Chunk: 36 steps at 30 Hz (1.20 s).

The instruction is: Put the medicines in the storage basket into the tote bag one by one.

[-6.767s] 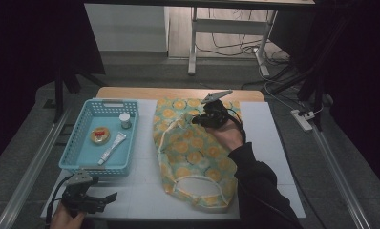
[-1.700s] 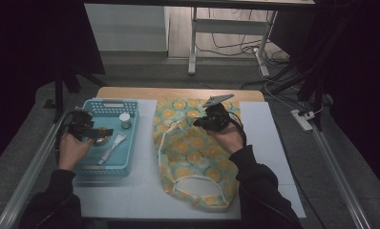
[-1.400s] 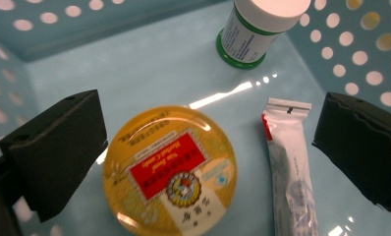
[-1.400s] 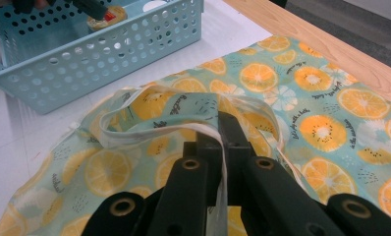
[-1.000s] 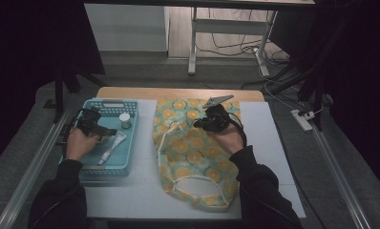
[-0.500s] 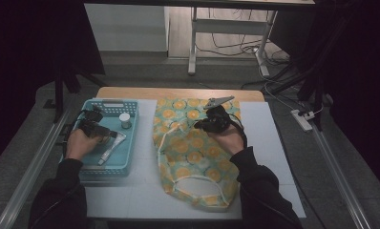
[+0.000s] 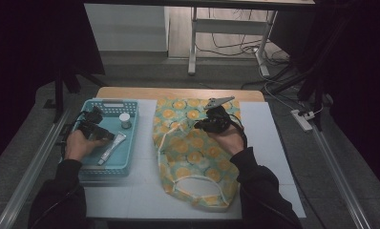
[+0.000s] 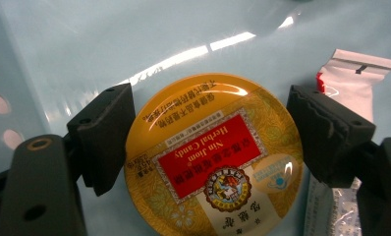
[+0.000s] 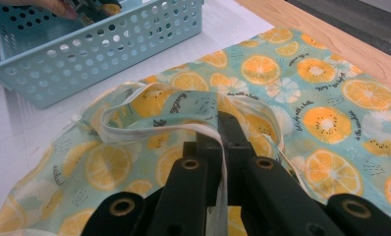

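Observation:
A round yellow and red candy tin (image 8: 213,157) lies flat on the floor of the light blue basket (image 7: 131,164). My left gripper (image 7: 101,135) reaches into the basket; its jaws have just been closing and its pads (image 8: 107,132) touch the tin's rim on both sides. The fruit-print cloth bag (image 7: 193,157) lies spread on the white table top. My right gripper (image 7: 200,125) hovers over the bag's upper part, shut on the bag's white strap (image 9: 149,129), which it lifts slightly.
The basket also holds a small white-capped bottle (image 7: 125,120) and a white tube (image 7: 110,148), which lies right beside the tin (image 8: 353,73). The basket wall (image 9: 115,54) stands just left of the bag. A wooden table edge (image 7: 178,92) runs along the far side.
My left gripper came from the table's front left corner into the basket and settled over the tin. The right gripper has kept still on the bag.

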Available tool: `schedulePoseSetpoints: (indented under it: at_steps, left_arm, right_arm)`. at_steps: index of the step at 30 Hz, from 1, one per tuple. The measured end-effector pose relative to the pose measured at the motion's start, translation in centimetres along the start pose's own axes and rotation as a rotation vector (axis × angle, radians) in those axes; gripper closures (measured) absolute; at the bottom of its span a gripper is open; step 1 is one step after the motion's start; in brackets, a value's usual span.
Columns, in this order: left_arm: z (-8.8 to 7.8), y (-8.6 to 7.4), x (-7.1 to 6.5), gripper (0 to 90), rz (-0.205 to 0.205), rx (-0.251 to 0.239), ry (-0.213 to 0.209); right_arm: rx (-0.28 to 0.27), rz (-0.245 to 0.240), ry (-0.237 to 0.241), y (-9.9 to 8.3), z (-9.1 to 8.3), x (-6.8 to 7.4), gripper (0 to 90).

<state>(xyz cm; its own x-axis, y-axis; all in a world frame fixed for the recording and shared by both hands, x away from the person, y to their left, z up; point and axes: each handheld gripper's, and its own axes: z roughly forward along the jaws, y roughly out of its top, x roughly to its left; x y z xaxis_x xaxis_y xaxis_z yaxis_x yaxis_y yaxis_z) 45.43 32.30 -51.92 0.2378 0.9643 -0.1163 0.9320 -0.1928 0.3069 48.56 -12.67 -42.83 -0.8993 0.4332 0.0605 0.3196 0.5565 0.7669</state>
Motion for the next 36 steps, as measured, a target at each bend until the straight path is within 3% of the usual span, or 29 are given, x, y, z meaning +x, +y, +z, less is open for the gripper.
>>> schedulePoseSetpoints:
  at_steps: [12, 23, 36]
  left_arm:
    - [-1.0, -0.2, 0.4, 22.7, -0.023, -0.065, -0.041]
    - [-3.1, -0.4, -0.1, 23.0, 0.023, -0.158, -0.069]
    - [-5.6, -0.6, -2.4, 23.1, 0.092, -0.248, -0.13]
  right_arm:
    - [-0.005, 0.002, -0.005, -0.1, -0.1, -0.1, 89.3]
    - [-0.011, 0.006, -0.007, -0.1, -0.1, -0.1, 89.3]
    - [-0.014, 0.009, -0.009, -0.1, -0.1, -0.3, 89.3]
